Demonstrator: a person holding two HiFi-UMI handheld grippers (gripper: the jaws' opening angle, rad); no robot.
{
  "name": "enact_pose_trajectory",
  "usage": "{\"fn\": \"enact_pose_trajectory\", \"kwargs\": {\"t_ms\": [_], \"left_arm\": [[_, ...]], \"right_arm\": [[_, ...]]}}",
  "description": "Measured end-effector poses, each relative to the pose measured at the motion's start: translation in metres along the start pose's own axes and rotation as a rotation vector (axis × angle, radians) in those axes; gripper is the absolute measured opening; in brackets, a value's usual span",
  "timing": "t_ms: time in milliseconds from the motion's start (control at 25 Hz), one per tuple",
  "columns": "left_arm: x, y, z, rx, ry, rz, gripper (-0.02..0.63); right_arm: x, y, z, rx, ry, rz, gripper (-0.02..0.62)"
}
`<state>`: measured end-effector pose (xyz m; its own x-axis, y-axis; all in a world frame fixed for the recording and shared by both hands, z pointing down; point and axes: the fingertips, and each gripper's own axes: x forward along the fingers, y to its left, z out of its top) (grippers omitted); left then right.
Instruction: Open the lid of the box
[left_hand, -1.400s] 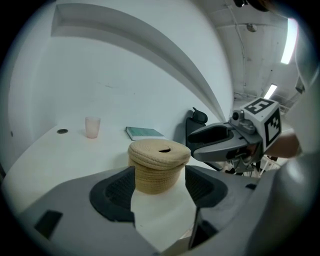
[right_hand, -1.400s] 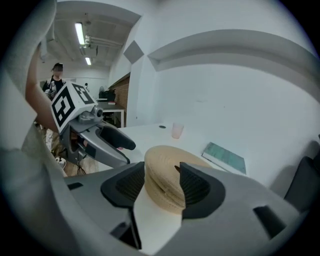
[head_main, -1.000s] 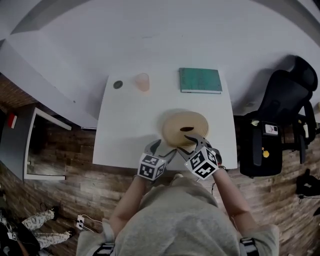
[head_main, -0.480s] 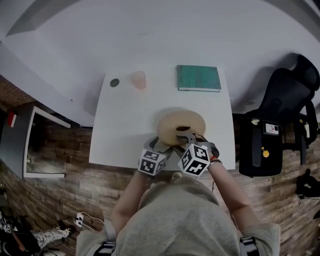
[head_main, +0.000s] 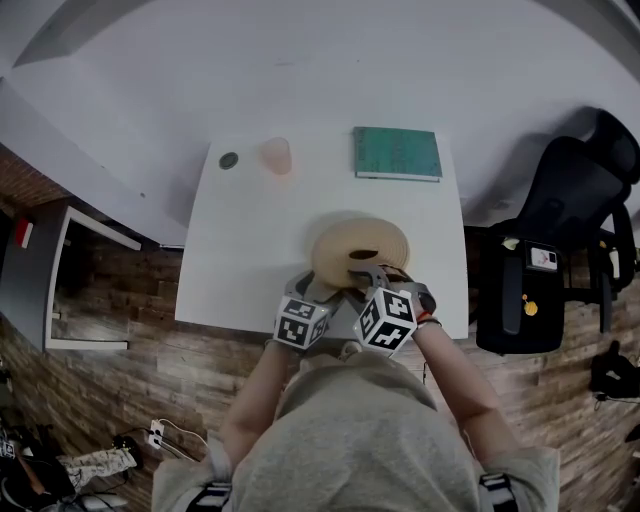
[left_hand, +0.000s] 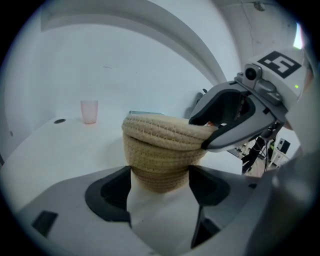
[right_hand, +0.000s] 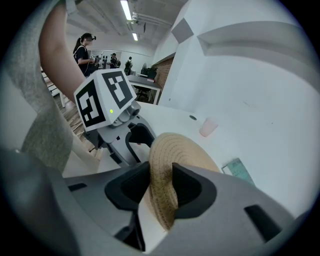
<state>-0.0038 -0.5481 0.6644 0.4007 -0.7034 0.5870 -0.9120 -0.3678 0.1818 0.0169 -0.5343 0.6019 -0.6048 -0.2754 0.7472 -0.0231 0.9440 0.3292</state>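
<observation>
A round woven straw box (left_hand: 159, 167) with a domed woven lid (head_main: 360, 250) stands near the front edge of the white table (head_main: 250, 260). My left gripper (head_main: 318, 290) reaches in from the front; in the left gripper view its jaws (left_hand: 160, 182) sit against both sides of the box's body, below the lid (left_hand: 160, 131). My right gripper (head_main: 372, 275) comes in from the right. Its jaws (right_hand: 161, 187) are closing with the lid's near rim (right_hand: 167, 165) pinched edge-on between the pads. The box's inside is hidden.
At the back of the table are a pink cup (head_main: 277, 155), a small dark round thing (head_main: 229, 160) and a green book (head_main: 397, 154). A black office chair (head_main: 560, 240) stands right of the table. My own body is close against the front edge.
My right gripper has moved left and forward onto the lid's near rim and its jaws have narrowed on it. The left gripper stays at the box's body.
</observation>
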Motion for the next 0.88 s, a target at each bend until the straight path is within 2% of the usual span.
{"fn": "enact_pose_trajectory", "kwargs": {"t_ms": [240, 560, 880], "left_arm": [[-0.004, -0.001, -0.001, 0.003, -0.008, 0.006, 0.331], [-0.024, -0.003, 0.011, -0.002, -0.063, 0.038, 0.331], [-0.046, -0.009, 0.018, -0.021, -0.127, 0.045, 0.330]], "right_arm": [[-0.004, 0.000, 0.003, -0.054, 0.003, -0.031, 0.116], [-0.019, -0.010, 0.010, -0.035, -0.039, -0.094, 0.097], [-0.042, -0.032, 0.020, 0.079, -0.120, -0.214, 0.084]]}}
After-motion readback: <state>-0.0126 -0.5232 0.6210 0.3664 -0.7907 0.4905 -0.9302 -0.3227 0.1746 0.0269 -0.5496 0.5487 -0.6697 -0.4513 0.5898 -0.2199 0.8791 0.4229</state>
